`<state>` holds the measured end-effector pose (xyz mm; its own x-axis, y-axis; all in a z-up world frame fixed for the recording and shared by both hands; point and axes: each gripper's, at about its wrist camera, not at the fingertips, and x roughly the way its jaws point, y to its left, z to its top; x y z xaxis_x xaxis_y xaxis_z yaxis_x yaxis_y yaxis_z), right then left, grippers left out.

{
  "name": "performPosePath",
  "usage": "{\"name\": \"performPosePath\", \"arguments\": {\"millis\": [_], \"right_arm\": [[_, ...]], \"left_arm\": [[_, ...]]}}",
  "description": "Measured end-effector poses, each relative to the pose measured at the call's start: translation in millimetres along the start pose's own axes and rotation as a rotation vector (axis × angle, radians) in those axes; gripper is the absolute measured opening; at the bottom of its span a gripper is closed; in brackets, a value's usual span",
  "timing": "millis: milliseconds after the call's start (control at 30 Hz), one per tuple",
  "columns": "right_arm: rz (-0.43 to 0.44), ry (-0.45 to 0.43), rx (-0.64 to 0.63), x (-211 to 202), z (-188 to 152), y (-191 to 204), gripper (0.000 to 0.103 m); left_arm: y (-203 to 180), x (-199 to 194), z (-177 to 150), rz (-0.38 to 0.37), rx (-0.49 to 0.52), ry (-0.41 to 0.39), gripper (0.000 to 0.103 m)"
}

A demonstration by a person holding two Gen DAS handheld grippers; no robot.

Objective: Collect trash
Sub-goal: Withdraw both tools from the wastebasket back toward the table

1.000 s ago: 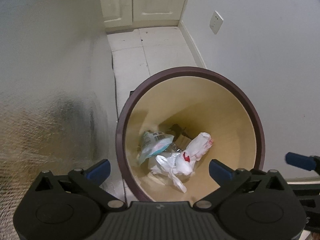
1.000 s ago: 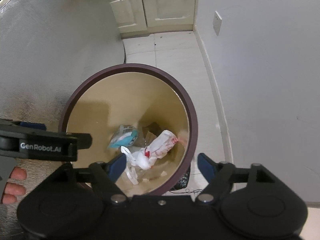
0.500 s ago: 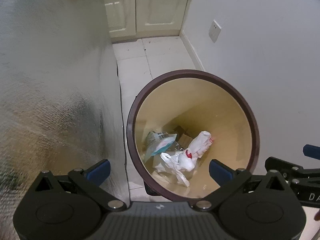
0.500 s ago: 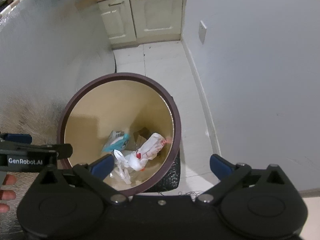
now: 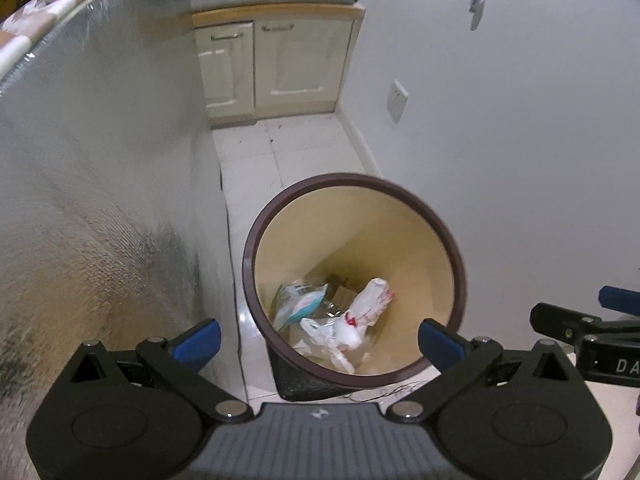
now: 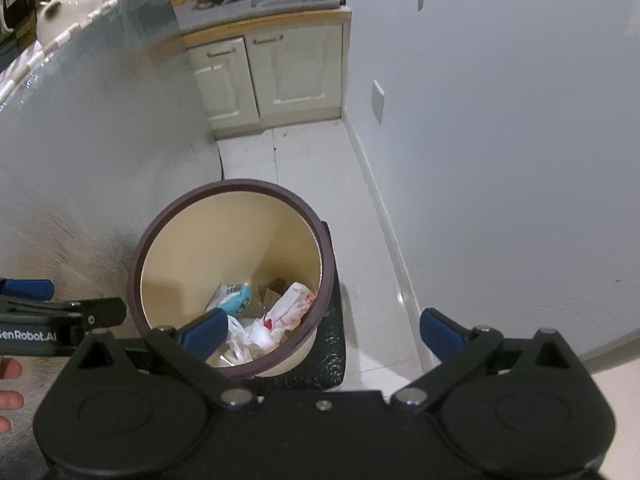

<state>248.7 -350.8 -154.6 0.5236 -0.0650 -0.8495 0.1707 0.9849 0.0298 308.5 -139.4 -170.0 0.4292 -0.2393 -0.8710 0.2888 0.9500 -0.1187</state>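
A round trash bin (image 5: 452, 248) with a dark brown rim and cream inside stands on the tiled floor, also in the right wrist view (image 6: 138, 248). In it lie a white wrapper with red print (image 5: 370, 300) (image 6: 290, 308), a crumpled white bag (image 5: 332, 334) (image 6: 248, 334) and a teal-and-white packet (image 5: 298, 302) (image 6: 232, 296). My left gripper (image 5: 320, 340) is open and empty, high above the bin. My right gripper (image 6: 320, 330) is open and empty, above the bin's right side.
A silvery foil-covered wall (image 5: 100, 200) rises at the left. A white wall with a socket (image 5: 398, 100) is at the right. Cream cabinets (image 5: 276, 68) stand at the back. A white teapot (image 6: 66, 4) sits on top at the left.
Both grippers have risen and pulled back from the bin, so it looks smaller and lower. The right gripper's jaws have opened wider. The trash in the bin has not moved.
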Motion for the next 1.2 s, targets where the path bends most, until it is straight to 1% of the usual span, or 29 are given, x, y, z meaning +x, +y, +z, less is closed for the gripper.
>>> {"name": "performPosePath", "arguments": {"millis": [200, 367, 533, 733, 1000, 1067, 1200], "right_arm": [[-0.010, -0.067, 0.014, -31.9, -10.0, -9.8, 0.103], [-0.010, -0.145, 0.010, -66.0, -16.9, -12.2, 0.103], [-0.005, -0.238, 0.013, -101.8, -23.9, -13.0, 0.103], [0.027, -0.358, 0.008, -141.7, -25.3, -5.8, 0.103], [0.078, -0.504, -0.037, -187.6, -15.8, 18.7, 0.103], [0.092, -0.534, -0.048, -197.7, -13.0, 29.4, 0.103], [0.138, -0.583, -0.061, -212.1, -7.2, 51.6, 0.103]], "left_arm": [[-9.9, -35.7, -9.7, -0.037, 0.022, -0.074, 0.103], [-17.2, -67.7, -17.7, -0.072, 0.043, -0.142, 0.103], [-22.2, -102.2, -25.8, -0.095, 0.061, -0.235, 0.103], [-19.0, -147.6, -30.4, -0.115, 0.063, -0.351, 0.103], [2.4, -214.1, -28.7, -0.097, 0.076, -0.522, 0.103], [13.5, -230.9, -29.1, -0.080, 0.074, -0.570, 0.103], [42.7, -256.8, -26.8, -0.039, 0.054, -0.637, 0.103]]}}
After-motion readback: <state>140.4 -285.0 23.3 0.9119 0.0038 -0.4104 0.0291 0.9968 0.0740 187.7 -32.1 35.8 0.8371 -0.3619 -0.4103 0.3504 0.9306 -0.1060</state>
